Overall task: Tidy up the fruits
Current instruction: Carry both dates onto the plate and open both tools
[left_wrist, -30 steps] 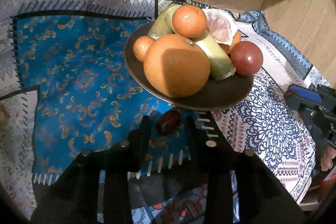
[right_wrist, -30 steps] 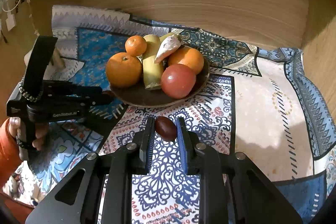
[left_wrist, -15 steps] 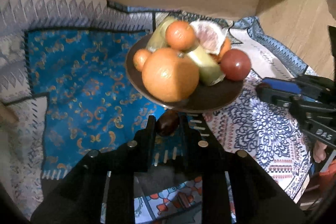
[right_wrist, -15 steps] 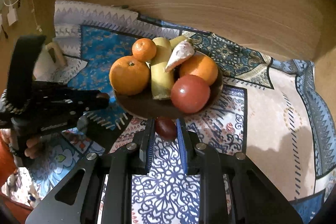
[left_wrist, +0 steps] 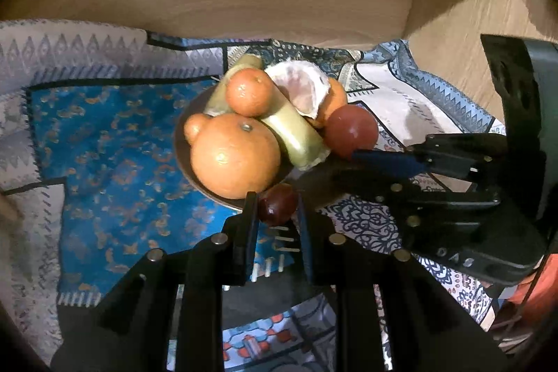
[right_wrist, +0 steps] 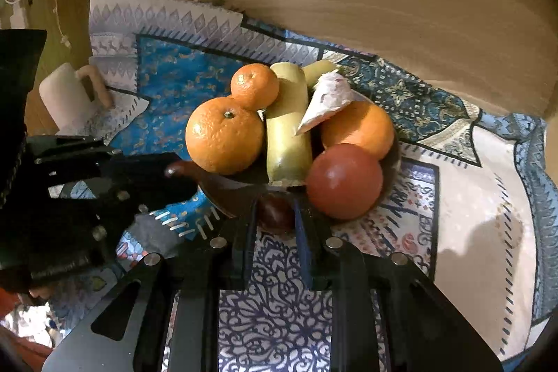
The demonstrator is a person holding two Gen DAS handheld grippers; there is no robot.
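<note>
Plate: a dark plate [right_wrist: 223, 194] sat on the patterned cloth [right_wrist: 464, 197], near a wooden wall [right_wrist: 383, 6].
On the plate: a big orange [right_wrist: 224, 135], a small orange [right_wrist: 254, 86], another orange [right_wrist: 362, 131], bananas [right_wrist: 289, 128], a piece of peeled fruit [right_wrist: 326, 101] and a red fruit [right_wrist: 343, 181] were piled up.
Left gripper [left_wrist: 277, 210]: its jaws were closed on a small dark red fruit, the left date [left_wrist: 277, 206].
Where the left date was: at the near rim of the plate, just under the big orange, not in the pile yet.
Right gripper [right_wrist: 273, 215]: its jaws were closed on a second small dark fruit, the right date [right_wrist: 273, 213].
Where the right date was: at the plate's near rim, just below the red fruit and the bananas.
Done so far: most fruits looked already gathered on the plate.
Left to do: it seemed both dates still had to go onto the plate and be let go.
Room on the plate: the plate was very full, so the only bare spot was the dark part near the front.
Watch out: the pile was tall, and a bump could have made a fruit roll off.
Other things: a white mug [right_wrist: 66, 100] stood on the cloth, well away from the plate.
</note>
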